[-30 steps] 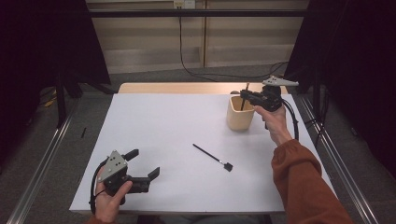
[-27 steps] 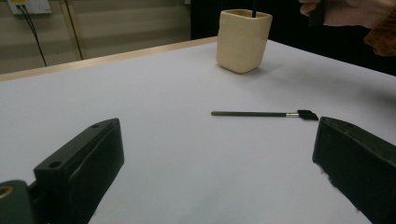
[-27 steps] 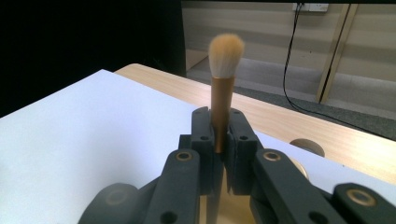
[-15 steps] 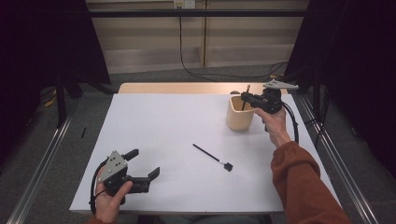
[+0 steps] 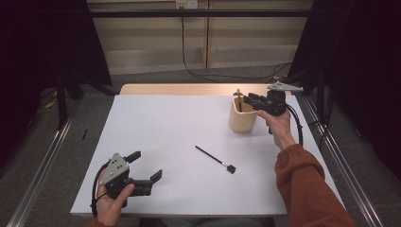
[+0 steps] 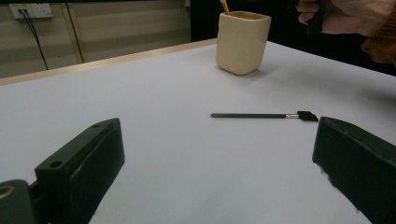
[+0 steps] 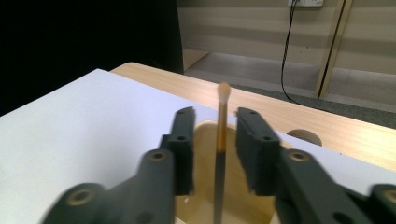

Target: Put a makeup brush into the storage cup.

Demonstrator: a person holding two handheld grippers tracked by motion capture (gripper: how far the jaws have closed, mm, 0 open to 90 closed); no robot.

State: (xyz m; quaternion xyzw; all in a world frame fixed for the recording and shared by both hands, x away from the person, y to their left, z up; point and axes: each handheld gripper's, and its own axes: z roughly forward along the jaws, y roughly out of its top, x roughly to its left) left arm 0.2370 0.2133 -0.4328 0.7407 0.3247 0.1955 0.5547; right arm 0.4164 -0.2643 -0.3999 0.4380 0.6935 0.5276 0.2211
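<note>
Brush released into the cup

The right claw [image 5: 249, 99] sits just above the cream cup [image 5: 243, 116] at the far right of the desk [image 5: 175, 127], and its jaws have drawn slightly apart since half a second ago: the right gripper view shows the wooden-handled brush [image 7: 221, 140] standing upright between them with a gap on each side, its lower end down inside the cup. So this brush looks delivered, and the claw can probably lift away. The black brush [image 5: 215, 160] lies flat mid-desk, apart from the cup, and is likely next. The left claw [image 5: 145, 166] rests at the near left edge, jaws wide apart and empty, unmoved.
</note>
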